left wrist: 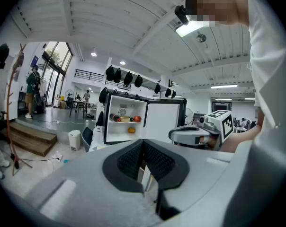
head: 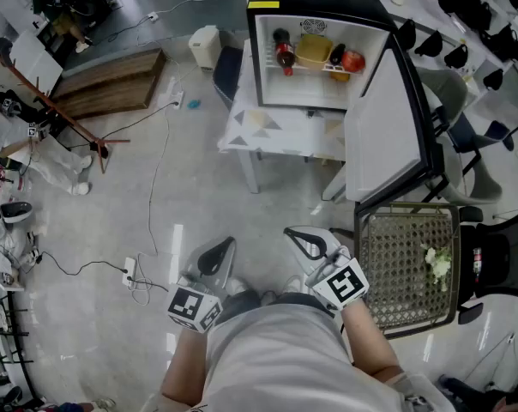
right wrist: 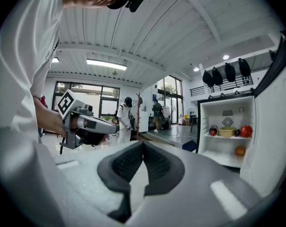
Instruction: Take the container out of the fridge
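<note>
Left tongs [head: 218, 254] and right tongs [head: 309, 242] closed and empty, well short of the open fridge [head: 321, 94].
Both pairs sit close to the person's body, tips together with nothing between them. The yellow container [head: 314, 50] stands on the top shelf, just beside a bottle [head: 283, 51]. It looks light, rigid and smooth, likely plastic, so a pinch on the rim seems best.

Left forearm [head: 182, 383] and right forearm [head: 372, 343] reach forward beside the torso, holding left tongs [head: 221, 249] and right tongs [head: 300, 235] side by side, roughly level, jaws seemingly closed tip to tip, empty.
</note>
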